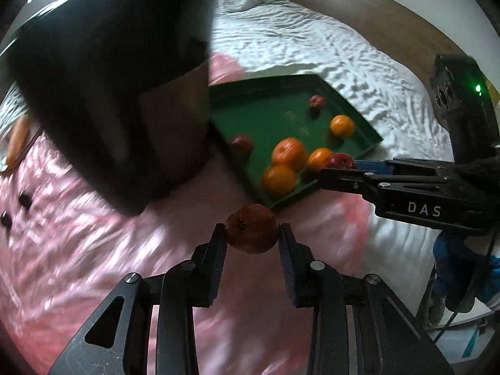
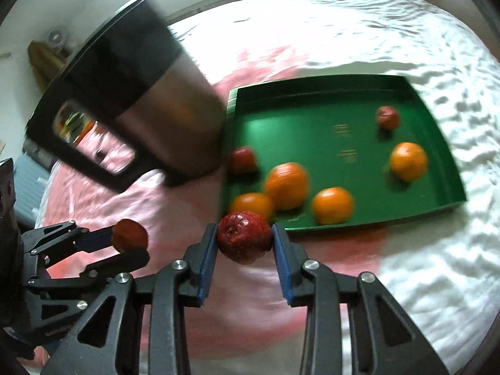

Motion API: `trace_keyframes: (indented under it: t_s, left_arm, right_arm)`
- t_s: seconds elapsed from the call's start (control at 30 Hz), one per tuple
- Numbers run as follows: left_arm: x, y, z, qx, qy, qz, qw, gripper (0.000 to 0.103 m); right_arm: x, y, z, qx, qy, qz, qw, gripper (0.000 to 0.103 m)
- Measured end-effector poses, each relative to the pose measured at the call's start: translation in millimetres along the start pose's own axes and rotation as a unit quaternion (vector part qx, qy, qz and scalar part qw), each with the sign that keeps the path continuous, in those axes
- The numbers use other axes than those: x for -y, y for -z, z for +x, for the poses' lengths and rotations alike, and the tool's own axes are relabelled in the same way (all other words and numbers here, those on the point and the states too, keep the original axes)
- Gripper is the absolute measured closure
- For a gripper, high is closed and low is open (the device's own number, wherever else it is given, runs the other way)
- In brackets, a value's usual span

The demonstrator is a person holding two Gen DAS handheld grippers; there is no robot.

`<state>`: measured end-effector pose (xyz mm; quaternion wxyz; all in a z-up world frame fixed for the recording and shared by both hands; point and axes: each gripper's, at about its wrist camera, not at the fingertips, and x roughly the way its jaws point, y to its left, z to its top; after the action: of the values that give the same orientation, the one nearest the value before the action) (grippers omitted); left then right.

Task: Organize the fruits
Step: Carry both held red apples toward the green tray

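Green and shallow, the rectangular tray (image 2: pixel 437 156) lies on a pink-and-white bedspread (image 2: pixel 406 281), holding four round orange citrus fruits (image 2: pixel 286 184) and two small dark-red fruits (image 2: pixel 387 117). Just off the tray's near rim, the right gripper (image 2: pixel 244 243) is clamped on a glossy red apple-like fruit (image 2: pixel 243 240). Left of the tray, the left gripper (image 1: pixel 252 234) grasps a dull brownish-red fruit (image 1: pixel 252 232). A tall dark metal bin (image 2: pixel 150 100) stands against the tray's left edge.
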<state>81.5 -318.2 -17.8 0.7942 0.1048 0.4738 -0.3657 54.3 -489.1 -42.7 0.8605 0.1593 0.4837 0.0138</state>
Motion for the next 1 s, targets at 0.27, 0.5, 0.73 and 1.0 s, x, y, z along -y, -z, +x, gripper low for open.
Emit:
trace_keyframes:
  t_s: [0.27,0.5,0.73,1.0]
  left_arm:
    - [26.6,-49.9,34.7,0.016,0.013,0.012,0.9997,0.074]
    - [32.8,-85.6,70.8,0.018,0.005,0.010,0.9998,0.074]
    - [29.2,-111.0,112.4,0.003,-0.019,-0.011,0.9997,0.074]
    - [28.2,-116.8,142.8,-0.017,-0.038,-0.018,0.9990,0.074]
  right_arm:
    - [64.6,-13.5,-8.0,0.023,0.033,0.036,0.999,0.043]
    - [99.7,-24.8,0.4,0.025,0.041,0.051,0.998,0.043]
    - [124.9,-36.2,23.1,0.008,0.048,0.054,0.997,0.043]
    - [130.6,-36.0,40.5,-0.011,0.049,0.047,0.998,0.043]
